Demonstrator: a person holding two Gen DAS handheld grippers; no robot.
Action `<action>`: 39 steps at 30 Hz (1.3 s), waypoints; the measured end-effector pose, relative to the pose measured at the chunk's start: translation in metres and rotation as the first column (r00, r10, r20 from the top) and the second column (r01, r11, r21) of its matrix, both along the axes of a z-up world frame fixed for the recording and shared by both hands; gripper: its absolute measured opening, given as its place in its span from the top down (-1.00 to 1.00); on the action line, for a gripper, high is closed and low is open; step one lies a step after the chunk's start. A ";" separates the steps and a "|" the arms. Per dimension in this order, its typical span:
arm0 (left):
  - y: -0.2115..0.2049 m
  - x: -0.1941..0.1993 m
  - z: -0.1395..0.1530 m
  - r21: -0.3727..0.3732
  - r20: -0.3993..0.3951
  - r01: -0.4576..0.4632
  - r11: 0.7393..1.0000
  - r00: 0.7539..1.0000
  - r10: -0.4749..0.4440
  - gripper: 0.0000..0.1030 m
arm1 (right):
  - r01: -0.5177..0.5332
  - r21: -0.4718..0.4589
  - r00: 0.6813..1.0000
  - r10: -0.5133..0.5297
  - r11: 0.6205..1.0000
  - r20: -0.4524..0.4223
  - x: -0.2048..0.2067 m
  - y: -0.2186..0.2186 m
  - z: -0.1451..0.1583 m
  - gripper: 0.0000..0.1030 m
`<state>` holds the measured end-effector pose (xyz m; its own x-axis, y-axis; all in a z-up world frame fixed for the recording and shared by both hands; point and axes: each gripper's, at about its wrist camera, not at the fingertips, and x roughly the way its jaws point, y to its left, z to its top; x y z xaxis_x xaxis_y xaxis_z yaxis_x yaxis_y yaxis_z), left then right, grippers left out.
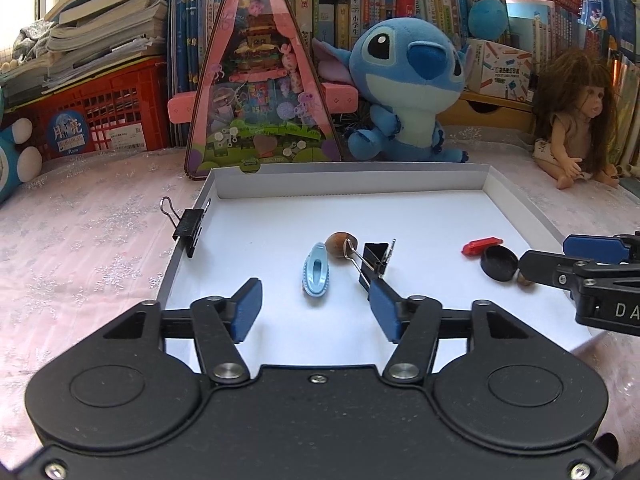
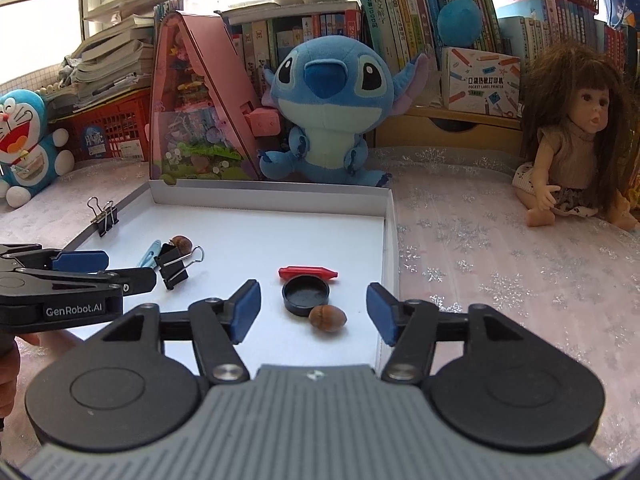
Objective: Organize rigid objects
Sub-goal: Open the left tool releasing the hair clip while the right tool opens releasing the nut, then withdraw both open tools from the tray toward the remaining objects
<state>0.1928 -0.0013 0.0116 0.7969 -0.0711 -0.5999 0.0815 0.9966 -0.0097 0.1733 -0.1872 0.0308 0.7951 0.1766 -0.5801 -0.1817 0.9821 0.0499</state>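
Two pairs of tongs hang over the white tray (image 1: 520,216), and both stand apart with nothing between the pads: the left tongs (image 1: 316,312) at a middling gap, the right tongs (image 2: 314,312) a little wider.

We take the tray as our landmark. Near its middle lie the blue clip (image 1: 316,270), a brown nut (image 1: 338,243) just behind it, and a black binder clip (image 1: 374,262) whose wire handle seems to touch that nut. A second binder clip (image 1: 188,228) sits clamped on the tray's left wall. Toward the tray's right side we see the red crayon-shaped piece (image 2: 308,272), the black round cap (image 2: 306,298) just in front of it, and a second nut (image 2: 328,318) touching or nearly touching the cap; the view does not settle which.

The risks we judge from here are these. The nuts are round and hard, so pads closing off-centre would likely squirt one across the smooth tray floor. The loose binder clip's handle lies against the first nut, so lifting either may drag the other. The cap is low and flat, and the right tongs could scrape the floor or nudge the nut beside it. The tray is light card, and pushing on its wall may shift everything on the counter.
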 end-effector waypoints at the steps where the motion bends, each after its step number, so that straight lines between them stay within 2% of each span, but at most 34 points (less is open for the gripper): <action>1: 0.000 -0.003 0.001 0.000 0.002 0.002 1.000 1.000 -0.002 -0.23 | -0.003 0.002 1.000 0.003 1.000 0.004 -0.002 0.000 0.001 -0.48; 9: -0.005 -0.034 0.013 0.024 0.025 0.036 0.999 0.999 -0.037 -0.51 | -0.026 -0.003 0.999 0.026 1.000 0.033 -0.026 0.000 0.005 -0.64; 24: -0.013 -0.082 0.019 0.021 0.045 0.084 0.996 0.995 -0.085 -0.59 | -0.056 -0.044 0.996 0.060 0.997 0.074 -0.066 -0.004 0.010 -0.73; 31: -0.011 -0.108 0.017 0.042 0.100 0.085 0.995 0.991 -0.089 -0.60 | -0.063 -0.059 0.993 0.068 0.996 0.092 -0.086 -0.009 0.009 -0.77; 39: -0.002 -0.133 0.008 0.015 0.091 0.090 0.996 0.992 -0.091 -0.61 | -0.057 -0.083 0.994 0.065 0.995 0.090 -0.108 -0.018 -0.001 -0.79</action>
<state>0.0597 -0.0032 0.0201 0.8390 -0.1395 -0.5259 0.1717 0.9851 0.0126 0.0653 -0.2053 0.0299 0.8351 0.1822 -0.5190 -0.2416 0.9692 -0.0484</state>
